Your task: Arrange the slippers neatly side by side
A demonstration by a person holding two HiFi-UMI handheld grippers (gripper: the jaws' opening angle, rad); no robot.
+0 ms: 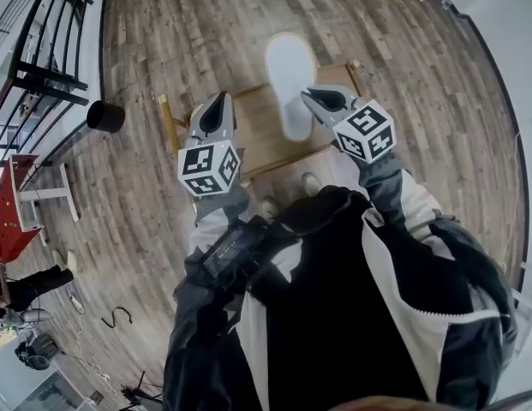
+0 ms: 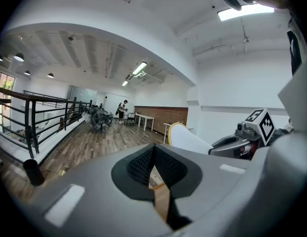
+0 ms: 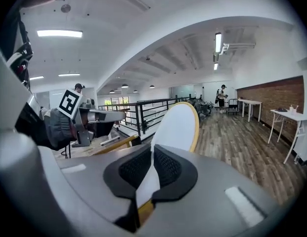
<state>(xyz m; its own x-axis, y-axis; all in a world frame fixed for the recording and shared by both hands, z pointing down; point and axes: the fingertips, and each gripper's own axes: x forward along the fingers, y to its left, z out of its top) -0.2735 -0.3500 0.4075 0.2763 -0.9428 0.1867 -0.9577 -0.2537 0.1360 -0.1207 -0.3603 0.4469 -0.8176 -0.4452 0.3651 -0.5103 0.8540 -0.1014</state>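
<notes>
At the far left of the head view a black railing [image 1: 43,67] runs along the edge of the wooden floor [image 1: 163,24], and a black round bin [image 1: 104,116] stands near it, well apart from the low wooden table [image 1: 253,139] in the middle. Just right of the bin, over the table's left end, the left gripper [image 1: 216,110] points far and roughly level; in its own view its jaws are pressed together with nothing between them, only a sliver of table showing past them. Its marker cube [image 1: 208,168] sits on the near side, close to the person's black-and-white jacket [image 1: 351,298]. Right of that, a single slipper [image 1: 289,71] hangs in the air above the far right part of the table, its flat white face turned up and a yellow rim around it. The right gripper [image 1: 317,98] comes in from the near right and grips the slipper's near end; in the right gripper view the jaws are nearly closed on the thin edge, with the slipper rising beyond them. Far off on the right side of that view, white tables [image 3: 252,105] stand before a brick wall [image 3: 272,90], with a person [image 3: 222,95] near them.
</notes>
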